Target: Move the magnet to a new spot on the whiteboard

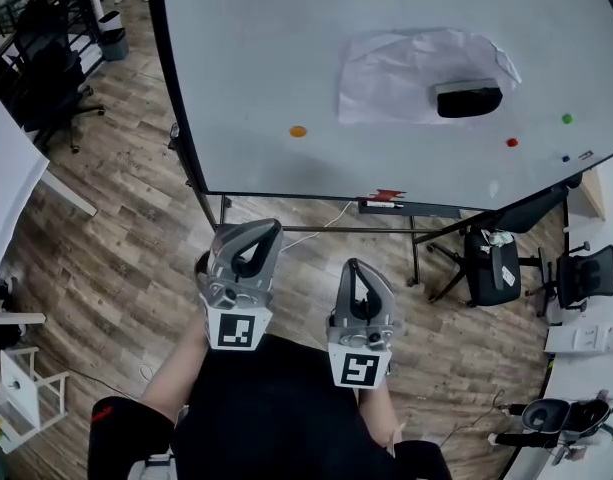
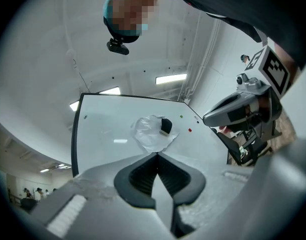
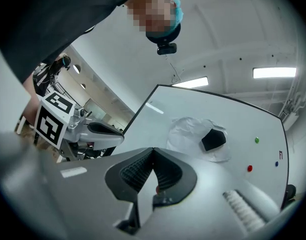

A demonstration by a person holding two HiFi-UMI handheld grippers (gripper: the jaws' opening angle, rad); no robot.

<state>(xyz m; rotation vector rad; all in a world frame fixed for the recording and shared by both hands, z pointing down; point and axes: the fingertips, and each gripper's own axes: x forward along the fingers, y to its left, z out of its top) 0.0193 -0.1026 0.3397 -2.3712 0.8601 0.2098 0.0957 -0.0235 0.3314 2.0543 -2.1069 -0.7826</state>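
Head view shows the whiteboard standing over a wooden floor, with 4 small magnets on it. The orange magnet sits alone near the lower edge, toward the left side. The red magnet, the green magnet and the blue magnet are grouped near the lower right corner. Which 1 is to be moved, I cannot tell. A crumpled paper lies flat on the board, and a black eraser sits on its right part. The left claw and the right claw are both closed with nothing between the jaws. They are held side by side close to the person's body, well apart from the whiteboard.
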